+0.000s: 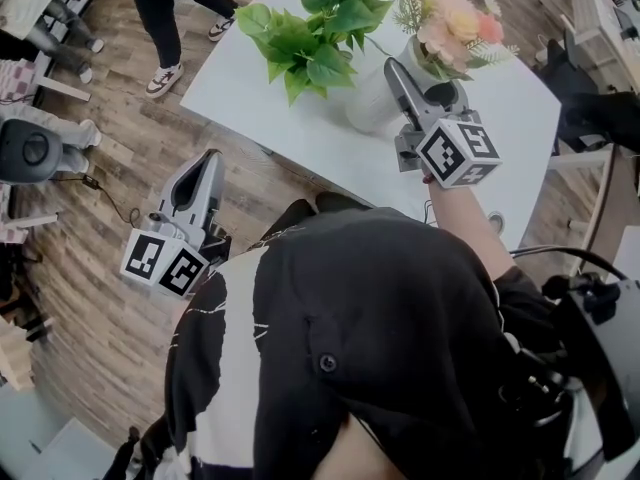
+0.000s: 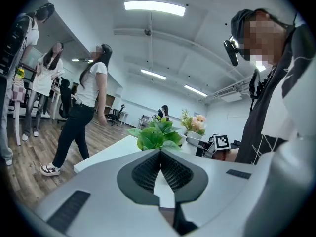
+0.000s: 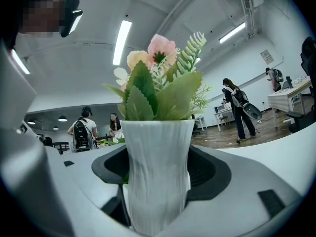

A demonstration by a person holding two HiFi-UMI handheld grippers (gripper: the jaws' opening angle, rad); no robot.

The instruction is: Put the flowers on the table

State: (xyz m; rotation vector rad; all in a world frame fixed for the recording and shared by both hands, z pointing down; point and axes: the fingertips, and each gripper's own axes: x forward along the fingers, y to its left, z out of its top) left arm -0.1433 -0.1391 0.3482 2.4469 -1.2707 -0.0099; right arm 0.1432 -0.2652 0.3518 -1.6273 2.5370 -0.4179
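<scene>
Two bunches of greenery are sharing the white surface (image 1: 262,118) at the top of the head view. The flowers (image 1: 452,23), pink and peach with pale fern sprigs, are standing in a ribbed white vase (image 3: 158,172) at the upper right of that view. The right gripper (image 1: 425,78) is grasping this vase, its jaws pressing on both sides of the body. Whether the base is resting on the surface cannot be told.

Just left of the vase, a leafy green plant (image 1: 305,36) is spreading out of a wider white pot (image 1: 370,103), which is crowding the near side of the right gripper. A few of its leaves are peeking from behind the vase in the right gripper view.

The left gripper (image 1: 210,158) is hanging off the surface's edge at centre left, over the wooden floor (image 1: 120,288), with its jaws clenched together on nothing.

A person in dark trousers and white shoes (image 1: 165,28) is standing by the far corner of the surface at the upper left. In the right gripper view, a person with a backpack (image 3: 238,107) is walking at the right and two people (image 3: 84,128) are standing at the far left.
</scene>
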